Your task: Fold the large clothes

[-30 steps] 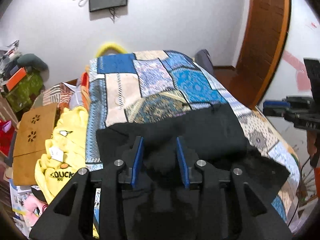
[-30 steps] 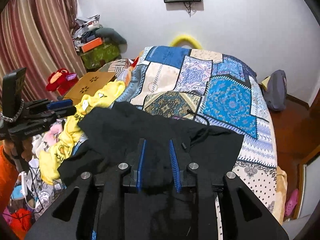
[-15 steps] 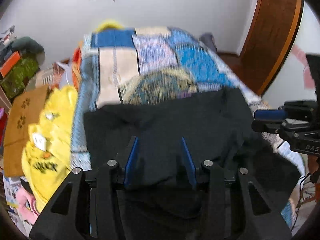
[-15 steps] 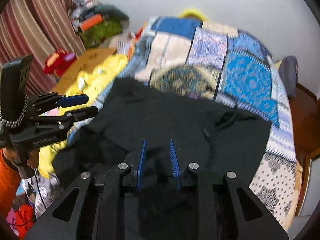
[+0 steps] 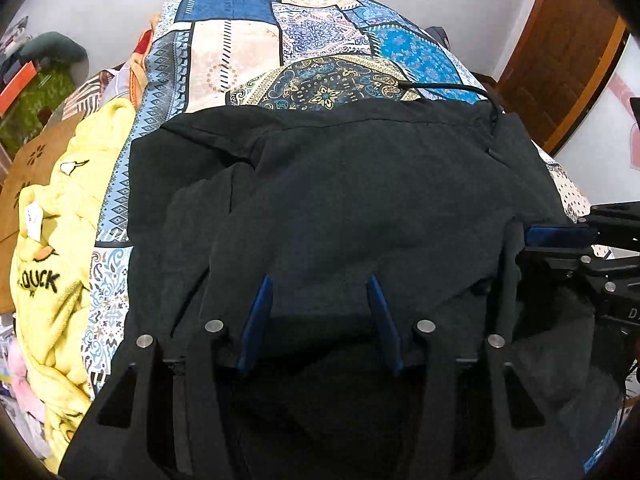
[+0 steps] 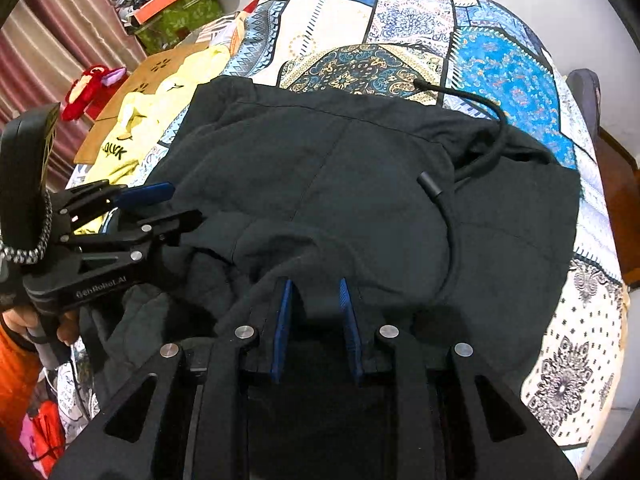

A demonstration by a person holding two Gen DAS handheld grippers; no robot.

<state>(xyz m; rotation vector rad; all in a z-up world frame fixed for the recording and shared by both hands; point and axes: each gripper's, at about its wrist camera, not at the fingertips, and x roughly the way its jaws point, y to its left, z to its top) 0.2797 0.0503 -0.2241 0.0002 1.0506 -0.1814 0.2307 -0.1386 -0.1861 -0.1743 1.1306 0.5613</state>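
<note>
Two grippers over a black hoodie (image 5: 360, 200), now lowered closer to it than a second ago.
Both have dropped toward the patchwork bedspread (image 5: 236, 52); a yellow garment (image 5: 52, 240) lies at nine o'clock, a wooden door (image 5: 560, 52) at two. The left gripper (image 5: 320, 292) gapes wide, holding nothing, with cloth just under it. The right gripper (image 6: 314, 294) stands narrower, a fold bunched between its pads; whether it grips, I cannot tell.

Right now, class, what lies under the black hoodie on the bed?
The black hoodie lies on the patchwork bedspread, which shows past its far and right edges. Whatever sits directly beneath the fabric is covered and cannot be seen.
</note>
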